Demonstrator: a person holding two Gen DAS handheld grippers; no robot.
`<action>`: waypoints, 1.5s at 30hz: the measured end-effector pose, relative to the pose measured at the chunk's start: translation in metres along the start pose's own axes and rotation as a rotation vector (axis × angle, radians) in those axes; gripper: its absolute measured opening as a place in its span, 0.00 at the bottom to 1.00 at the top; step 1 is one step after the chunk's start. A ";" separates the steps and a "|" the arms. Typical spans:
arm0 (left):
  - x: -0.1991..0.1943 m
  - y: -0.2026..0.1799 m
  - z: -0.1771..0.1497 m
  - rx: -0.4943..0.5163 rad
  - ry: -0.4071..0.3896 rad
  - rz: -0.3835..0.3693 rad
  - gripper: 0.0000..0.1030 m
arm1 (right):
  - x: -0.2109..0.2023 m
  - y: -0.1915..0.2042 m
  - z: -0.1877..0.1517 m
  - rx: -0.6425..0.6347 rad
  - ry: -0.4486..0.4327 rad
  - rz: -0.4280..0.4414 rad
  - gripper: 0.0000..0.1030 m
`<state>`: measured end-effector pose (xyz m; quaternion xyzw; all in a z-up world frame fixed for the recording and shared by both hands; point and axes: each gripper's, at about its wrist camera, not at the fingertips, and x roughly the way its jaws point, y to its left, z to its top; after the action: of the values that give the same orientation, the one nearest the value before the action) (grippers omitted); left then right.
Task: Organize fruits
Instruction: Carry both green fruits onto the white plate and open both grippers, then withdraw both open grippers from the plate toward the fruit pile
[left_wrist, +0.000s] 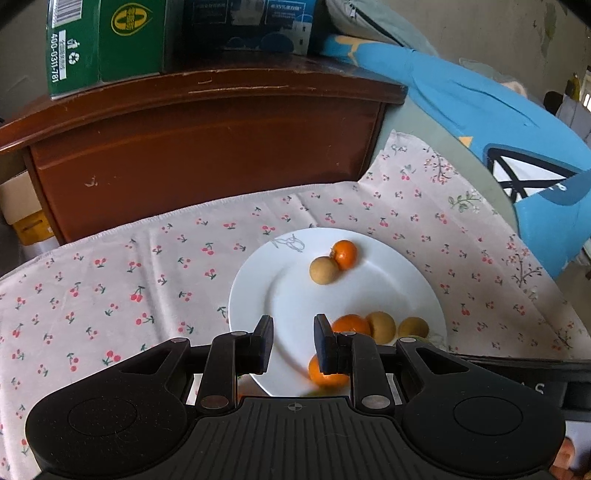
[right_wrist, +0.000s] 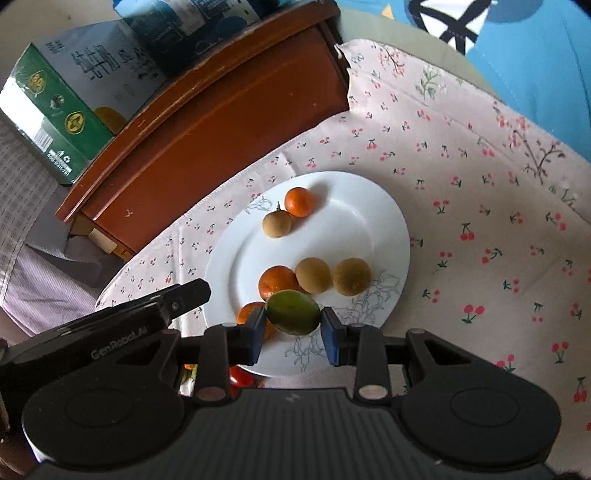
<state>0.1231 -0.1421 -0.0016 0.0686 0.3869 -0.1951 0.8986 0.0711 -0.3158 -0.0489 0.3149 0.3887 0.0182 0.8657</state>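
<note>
**Green fruit held over crowded plate edge – roll-off risk**

Risks, biggest first. The white plate (right_wrist: 373, 221) is crowded on its near side: two oranges (right_wrist: 277, 282) and two brown fruits (right_wrist: 314, 275) are bunched just beyond the right gripper (right_wrist: 293, 328). If the green fruit (right_wrist: 293, 312) is let go here, the cluster is likely to be knocked and something sent rolling off the rim onto the cloth. The fruit is round and smooth and is pinched only at its two sides between the blue pads, so a slip or a twist in the grip is judged possible. The left gripper (left_wrist: 293, 341) is seen hovering low over the same near rim, jaws parted a moderate way and nothing between them; an orange (left_wrist: 327, 373) sits just by its right finger and could be nudged. A clash of the two grippers is also possible, as they are close together.

Far side of the plate: one orange (right_wrist: 299, 201) touching one brown fruit (right_wrist: 277, 223), with bare plate well apart from the crowd, the safer drop zone.

Surface and room. The plate rests on a cherry-print cloth (right_wrist: 461, 206), creased, so a soft, uneven bed is assumed beneath. A dark wooden cabinet (left_wrist: 207, 147) stands behind, with a green carton (left_wrist: 107, 40) on top. A blue garment (left_wrist: 498, 122) lies at the right. Something small and red is glimpsed under the right gripper; it cannot be identified.
</note>
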 end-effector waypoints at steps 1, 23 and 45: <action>0.001 0.001 0.001 -0.005 -0.002 0.002 0.21 | 0.002 0.000 0.000 0.001 -0.002 -0.004 0.31; -0.061 0.038 0.016 -0.088 -0.099 0.131 0.87 | 0.000 0.039 -0.009 -0.198 -0.011 0.091 0.41; -0.102 0.078 -0.028 -0.213 -0.019 0.234 0.87 | -0.019 0.063 -0.052 -0.407 -0.015 0.096 0.45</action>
<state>0.0725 -0.0324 0.0508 0.0155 0.3862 -0.0473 0.9211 0.0353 -0.2428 -0.0272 0.1519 0.3552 0.1353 0.9124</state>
